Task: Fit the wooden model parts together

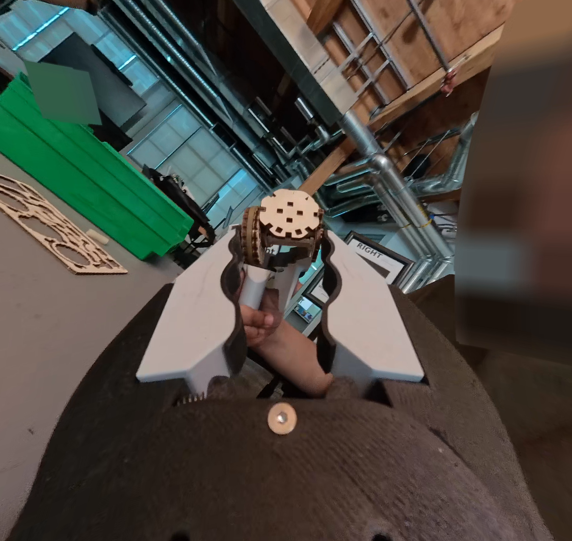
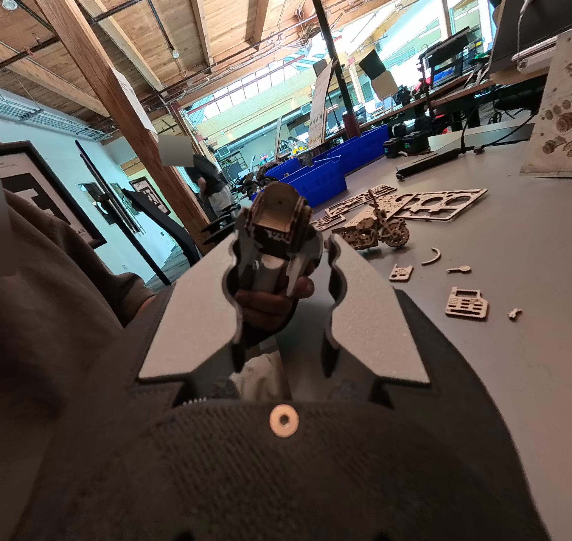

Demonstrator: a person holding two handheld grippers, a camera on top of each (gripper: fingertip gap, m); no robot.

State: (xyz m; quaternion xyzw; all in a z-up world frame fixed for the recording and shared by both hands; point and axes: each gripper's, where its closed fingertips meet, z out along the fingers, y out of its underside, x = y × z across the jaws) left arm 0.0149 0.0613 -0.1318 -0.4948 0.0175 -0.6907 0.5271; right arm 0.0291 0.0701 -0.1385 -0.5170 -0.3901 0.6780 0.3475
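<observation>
Two tools meet above the bench: the left tool (image 1: 280, 244) pinches the wooden subassembly (image 1: 283, 227) at its fingertips, the right tool (image 2: 280, 244) is spread around it, and a wooden motorcycle model (image 2: 376, 230) stands mid-bench beyond.

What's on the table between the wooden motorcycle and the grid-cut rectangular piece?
In the right wrist view, a small slotted panel and a curved strip lie loose there.

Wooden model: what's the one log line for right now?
left gripper: shut on wooden drum piece | right gripper: at piece, grip unclear | motorcycle model: on table
</observation>
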